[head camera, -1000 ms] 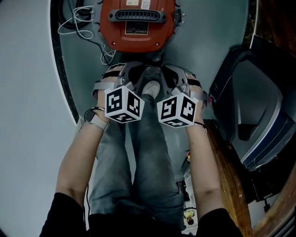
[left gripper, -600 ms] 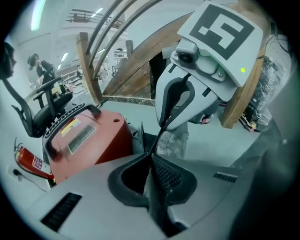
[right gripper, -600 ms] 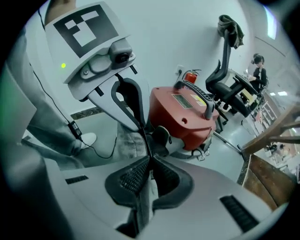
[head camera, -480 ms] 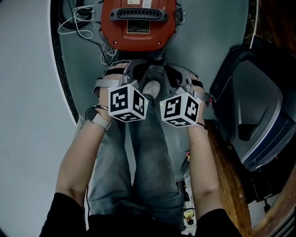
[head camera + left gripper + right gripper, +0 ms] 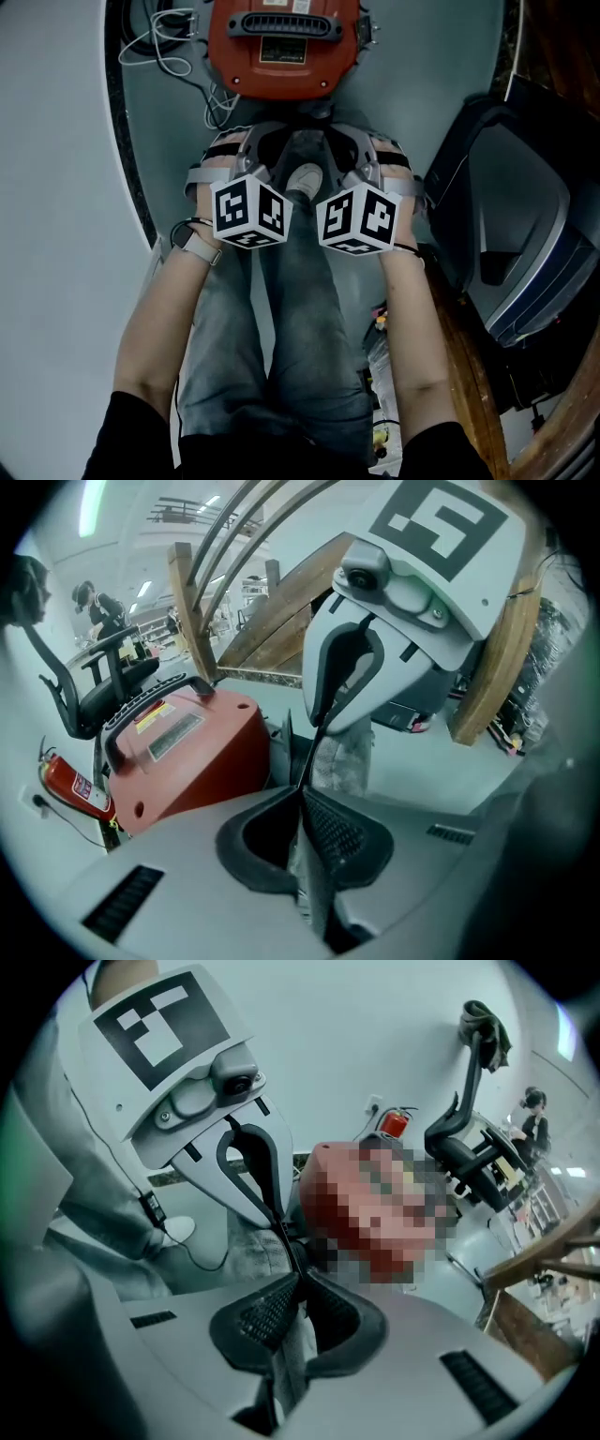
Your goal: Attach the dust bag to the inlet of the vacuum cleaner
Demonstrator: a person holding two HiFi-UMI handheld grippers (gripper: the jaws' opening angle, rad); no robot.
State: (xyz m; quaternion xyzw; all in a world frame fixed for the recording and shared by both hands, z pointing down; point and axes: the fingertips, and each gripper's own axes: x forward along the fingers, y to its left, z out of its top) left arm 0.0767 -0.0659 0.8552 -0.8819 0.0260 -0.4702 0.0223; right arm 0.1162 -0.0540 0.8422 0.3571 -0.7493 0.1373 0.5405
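Observation:
The red vacuum cleaner (image 5: 281, 47) (image 5: 178, 752) stands on the floor just ahead of me. Between my two grippers hangs the grey dust bag (image 5: 298, 148) (image 5: 342, 757) (image 5: 248, 1241), held by its thin upper edge. My left gripper (image 5: 272, 141) (image 5: 305, 803) is shut on that edge from the left. My right gripper (image 5: 337, 141) (image 5: 295, 1279) is shut on it from the right, so the two face each other. The bag hangs short of the vacuum's near side, above my shoe (image 5: 305, 178). The vacuum's inlet is hidden.
A white cable (image 5: 173, 47) lies coiled left of the vacuum. A large dark case (image 5: 506, 225) and a wooden rail (image 5: 469, 375) close off the right. An office chair (image 5: 66, 696) and a fire extinguisher (image 5: 70, 785) stand beyond the vacuum.
Both grippers dipped slightly toward me, then rose back, with the bag still held between them. The vacuum has slid a little up the head view.

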